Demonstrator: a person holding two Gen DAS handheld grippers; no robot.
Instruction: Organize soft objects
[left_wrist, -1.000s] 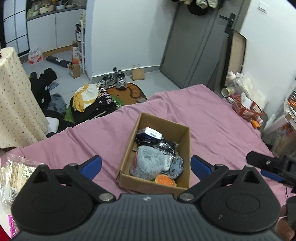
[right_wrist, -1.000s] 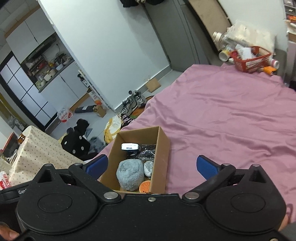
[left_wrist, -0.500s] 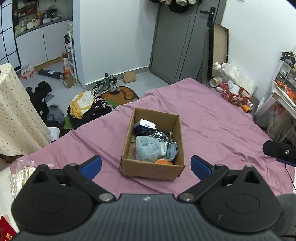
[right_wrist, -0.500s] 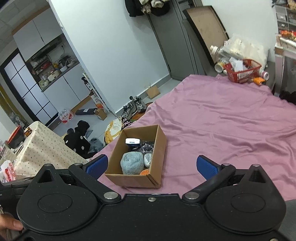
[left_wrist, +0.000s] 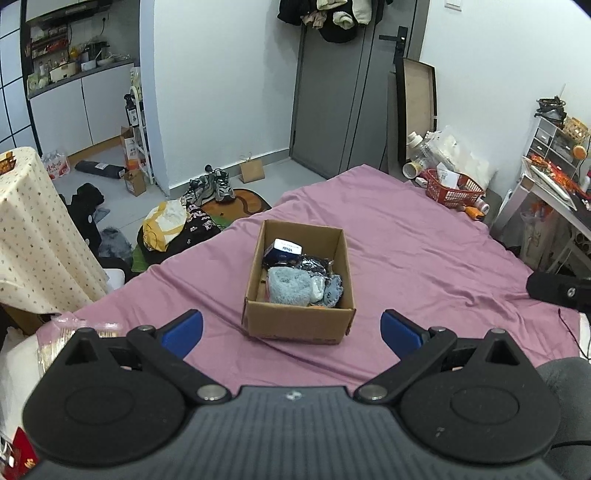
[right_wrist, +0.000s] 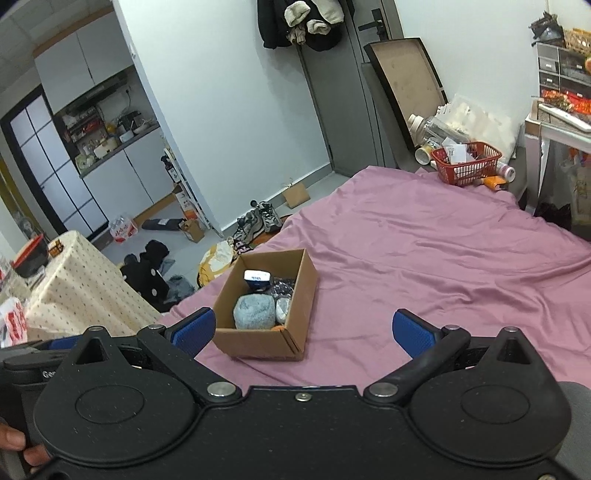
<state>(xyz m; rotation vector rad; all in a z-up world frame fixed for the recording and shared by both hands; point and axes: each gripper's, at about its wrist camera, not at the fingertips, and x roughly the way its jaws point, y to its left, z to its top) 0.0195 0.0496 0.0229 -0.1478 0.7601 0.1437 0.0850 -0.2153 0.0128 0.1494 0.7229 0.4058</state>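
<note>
You hold both grippers up over the near edge of the bed, angled down and forward, and neither one touches or carries anything. Your left gripper (left_wrist: 291, 326) has its blue fingers (left_wrist: 183, 328) spread wide, with the near wall of the cardboard box (left_wrist: 297, 325) showing in the gap between them. Your right gripper (right_wrist: 303, 332) is spread just as wide, and from its camera the box (right_wrist: 260, 341) sits left of centre, just past the left blue pad. A fingertip of your hand (right_wrist: 20, 448) shows at the lower left corner of the right wrist view, on the other tool's handle. The box rests on the pink bedsheet (left_wrist: 424, 266), open at the top, and the soft things lie inside it: a fluffy light-blue bundle (left_wrist: 291, 288) near the front, a smaller grey-blue piece (left_wrist: 334, 291) beside it on the right, a dark patterned cloth (left_wrist: 314, 264) behind, and a small blue and white pack (left_wrist: 286, 249) against the far wall. An orange item peeks out at the front and is mostly hidden. Farther off, a red basket (left_wrist: 452, 188) sits at the bed's far right corner, and shoes (left_wrist: 214, 186) lie on the floor beyond the bed.
</note>
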